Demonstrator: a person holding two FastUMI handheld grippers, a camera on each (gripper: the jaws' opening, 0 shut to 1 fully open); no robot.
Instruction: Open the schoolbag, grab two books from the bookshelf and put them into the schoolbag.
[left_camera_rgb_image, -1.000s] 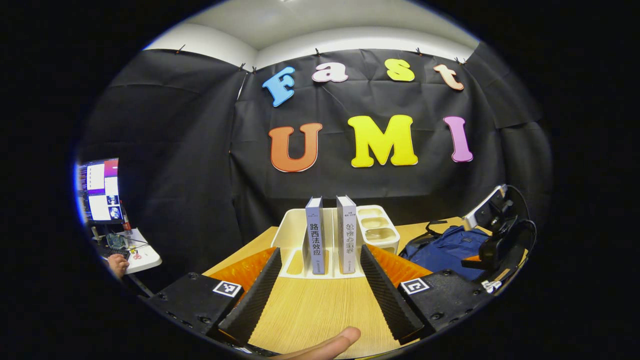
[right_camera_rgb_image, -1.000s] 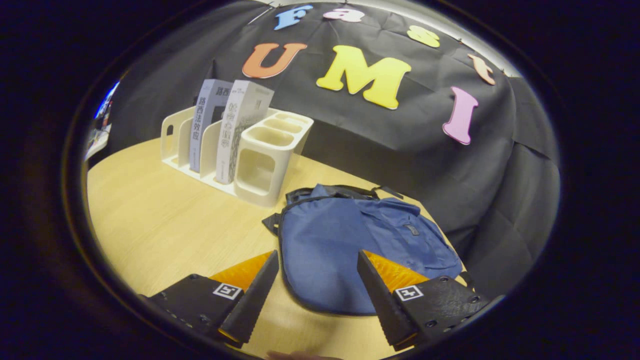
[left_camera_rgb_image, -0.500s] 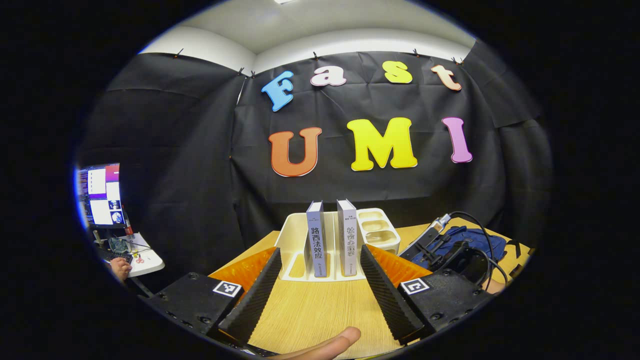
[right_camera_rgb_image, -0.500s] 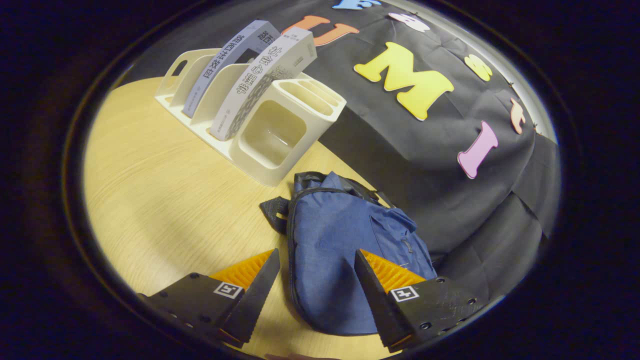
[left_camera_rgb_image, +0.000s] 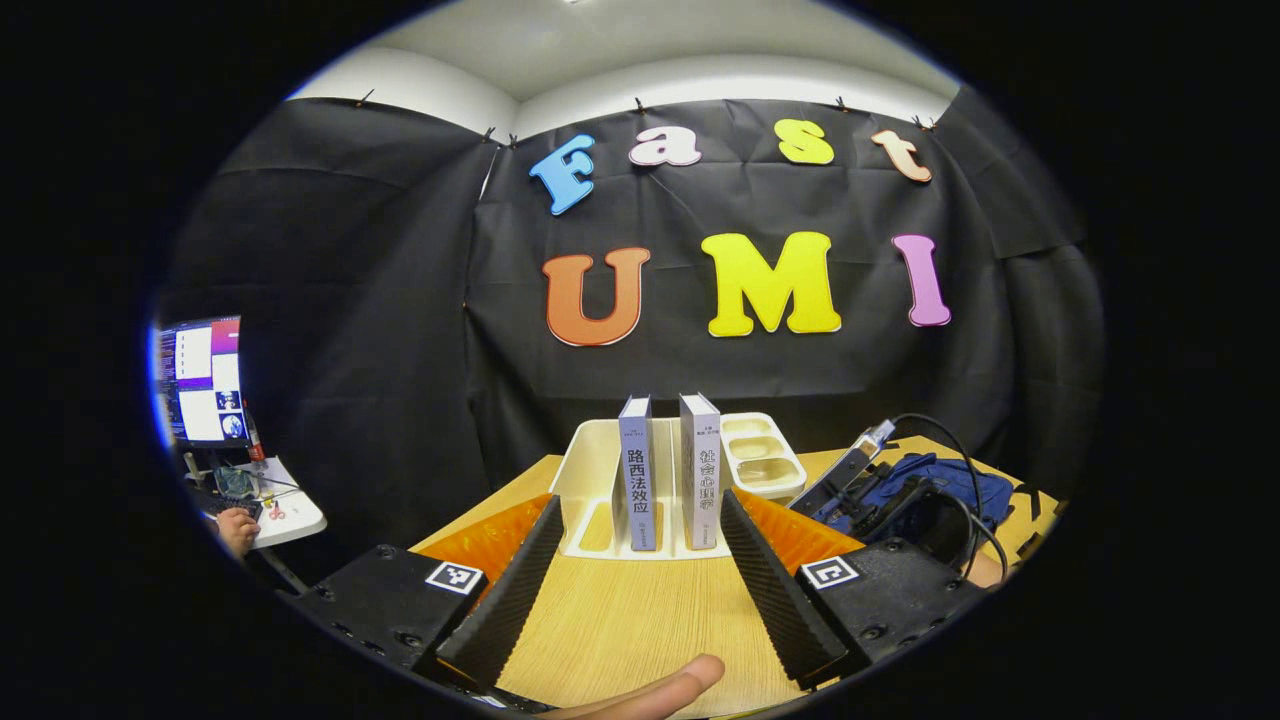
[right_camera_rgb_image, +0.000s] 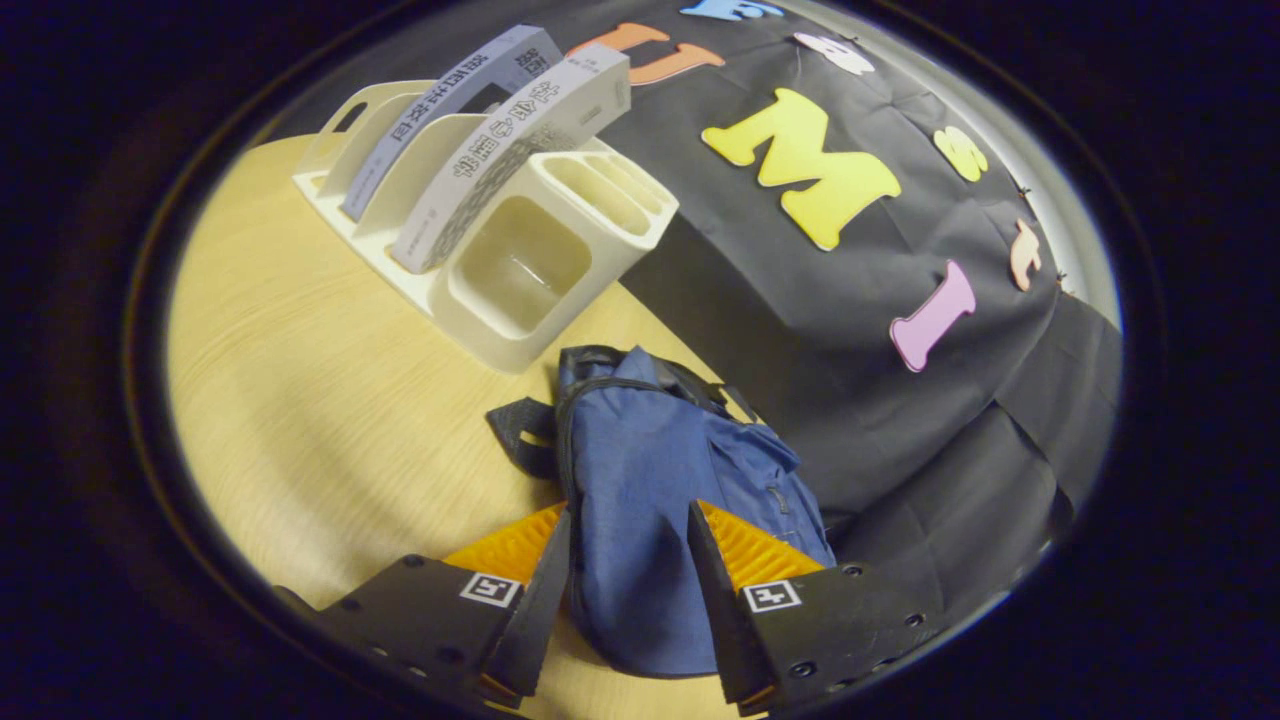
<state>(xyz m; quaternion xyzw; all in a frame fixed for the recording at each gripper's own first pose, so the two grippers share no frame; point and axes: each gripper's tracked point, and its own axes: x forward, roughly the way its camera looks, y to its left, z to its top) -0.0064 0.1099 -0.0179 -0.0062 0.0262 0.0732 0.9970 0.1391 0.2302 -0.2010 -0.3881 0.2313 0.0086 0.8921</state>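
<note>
Two grippers, one bag: your right gripper (right_camera_rgb_image: 620, 590) is the one at the blue schoolbag (right_camera_rgb_image: 650, 500); your left gripper (left_camera_rgb_image: 635, 580) hangs back over the wooden table (left_camera_rgb_image: 630, 620), facing the bookshelf.
Bag from right gripper: directly ahead and just below, its near end lying between the two fingers.
Bag long axis: runs away from you, from the rounded near end toward the black straps (right_camera_rgb_image: 520, 435) and the end nearest the white bookshelf (right_camera_rgb_image: 500, 290).
Right gripper state: fingers set narrow on either side of the fabric; whether both press on it, I cannot tell.
Bag state: lying flat on the table and looking zipped; opening seems not yet done.
Zip line: curves along the bag's left edge, near your left finger; the puller itself I cannot make out.
Left gripper state: spread wide, holding nothing.
Books from left gripper: two books, the left book (left_camera_rgb_image: 637, 485) and right book (left_camera_rgb_image: 700, 470), upright in the rack straight ahead, spines toward you, framed between the fingers but well apart from them.
Nearer hand: right for the bag, left for the books.
Bag from left gripper: off to your right, partly behind the other gripper and its cable (left_camera_rgb_image: 950, 470).
</note>
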